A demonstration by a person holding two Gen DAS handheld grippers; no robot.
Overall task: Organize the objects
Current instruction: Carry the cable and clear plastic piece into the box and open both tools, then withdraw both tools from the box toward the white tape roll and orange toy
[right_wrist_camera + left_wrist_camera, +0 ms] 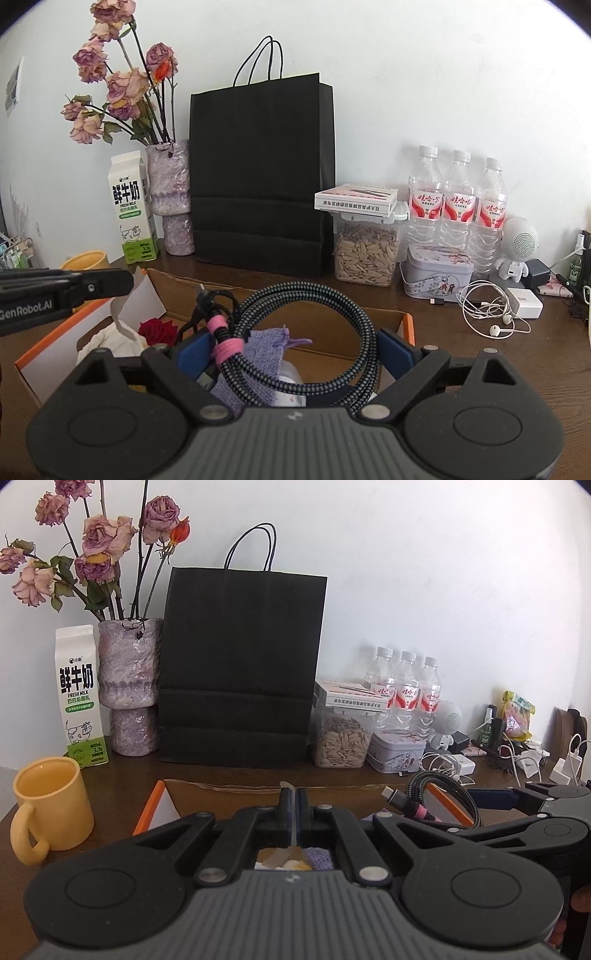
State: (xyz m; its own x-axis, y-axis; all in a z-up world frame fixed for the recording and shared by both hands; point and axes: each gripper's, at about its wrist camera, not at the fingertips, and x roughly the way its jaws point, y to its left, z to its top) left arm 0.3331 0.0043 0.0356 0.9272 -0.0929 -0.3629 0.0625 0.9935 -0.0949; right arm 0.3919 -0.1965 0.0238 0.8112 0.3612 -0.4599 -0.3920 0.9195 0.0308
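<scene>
**A:** What have your jaws got?

**B:** My right gripper (295, 350) stands wide, its blue pads (397, 349) pressed against either side of a coiled braided cable (306, 332) bound with a pink tie (225, 349); so it is clamped on that coil; my left gripper (293, 805) has its fingers pressed together with only a thin strip of tape caught at the seam, as far as I can tell.

**A:** And where is the coil?

**B:** Over the open cardboard box (406, 321) with orange edges; inside the box lie a lilac cloth (264, 349), a red rose head (159, 330) and crumpled white paper (110, 338); my left gripper is over the box's left side.

**A:** Around the box?

**B:** Behind it a black paper bag (258, 177) stands against the wall; left of the bag a vase of dried roses (170, 192) and a milk carton (131, 210); a yellow mug (51, 805) sits just left of the box; right of the bag a jar of seeds (365, 254) with a flat packet (356, 197) on top, three water bottles (458, 199), a tin (437, 273); white earphones (491, 314) and a charger (524, 301) lie right of the box.
</scene>
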